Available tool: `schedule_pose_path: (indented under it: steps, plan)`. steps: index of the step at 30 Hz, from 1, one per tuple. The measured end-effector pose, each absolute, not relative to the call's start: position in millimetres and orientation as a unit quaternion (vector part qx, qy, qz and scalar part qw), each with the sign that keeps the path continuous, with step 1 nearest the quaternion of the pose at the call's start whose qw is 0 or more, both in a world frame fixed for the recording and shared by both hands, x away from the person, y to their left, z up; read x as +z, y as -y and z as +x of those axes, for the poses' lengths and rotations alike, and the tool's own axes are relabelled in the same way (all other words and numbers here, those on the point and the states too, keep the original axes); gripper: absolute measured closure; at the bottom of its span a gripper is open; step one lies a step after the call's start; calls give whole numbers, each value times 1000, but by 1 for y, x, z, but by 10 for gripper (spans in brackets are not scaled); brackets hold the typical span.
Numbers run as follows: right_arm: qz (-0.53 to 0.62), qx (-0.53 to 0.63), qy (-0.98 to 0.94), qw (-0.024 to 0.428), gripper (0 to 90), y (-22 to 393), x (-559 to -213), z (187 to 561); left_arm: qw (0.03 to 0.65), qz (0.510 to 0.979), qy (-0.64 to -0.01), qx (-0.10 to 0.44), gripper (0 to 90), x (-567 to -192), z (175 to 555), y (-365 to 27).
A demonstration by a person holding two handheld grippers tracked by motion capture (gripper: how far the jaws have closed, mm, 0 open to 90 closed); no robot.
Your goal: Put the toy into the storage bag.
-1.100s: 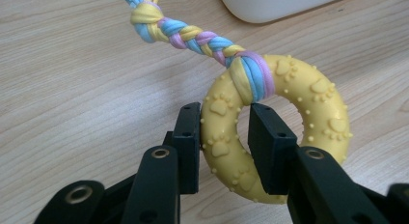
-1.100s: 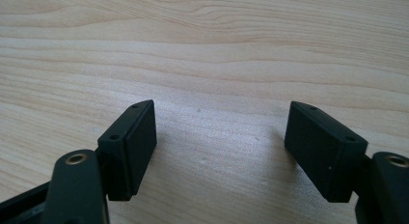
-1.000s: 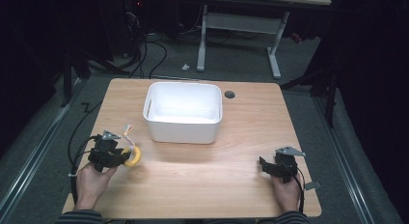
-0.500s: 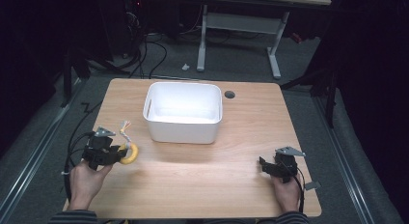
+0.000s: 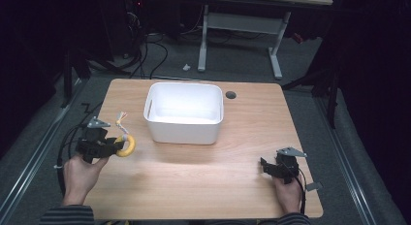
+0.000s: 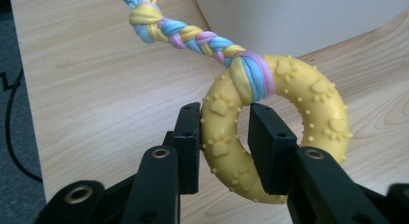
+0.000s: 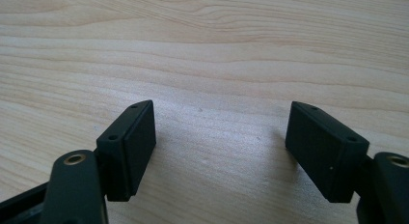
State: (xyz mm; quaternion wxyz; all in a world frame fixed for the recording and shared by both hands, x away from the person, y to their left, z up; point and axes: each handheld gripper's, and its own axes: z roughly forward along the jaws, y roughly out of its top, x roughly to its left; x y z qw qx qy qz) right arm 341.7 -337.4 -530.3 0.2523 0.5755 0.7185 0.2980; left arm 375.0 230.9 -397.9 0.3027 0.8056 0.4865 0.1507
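A yellow rubber ring toy [image 6: 275, 132], studded with raised paw prints and dots, sits clamped between the two black jaws of the left gripper [image 6: 224, 137], which pinch one side of the ring's band. A braided rope of blue, yellow and pink strands [image 6: 193, 35] is knotted round the top of the ring and trails away, ending in a frayed tuft. In the high view the ring [image 5: 127, 145] is at the left side of the light wooden table [image 5: 208, 186], in front of the left corner of the white rectangular plastic tub [image 5: 183, 112], close to it but apart. The left gripper [image 5: 114, 146] is held in the person's left hand [image 5: 80, 170]. Well apart, near the table's right front corner, the right gripper [image 5: 264, 167] rests low in the right hand [image 5: 287, 192]; its jaws stand wide apart over bare wood with nothing between them.
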Motion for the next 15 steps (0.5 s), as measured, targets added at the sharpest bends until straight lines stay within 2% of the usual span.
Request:
schedule_pose_path:
  steps: [15]
  plan:
    - [575, 298, -719, 251, 262, 337, -530, 342, 319, 801, -486, 140, 661, -384, 388, -227]
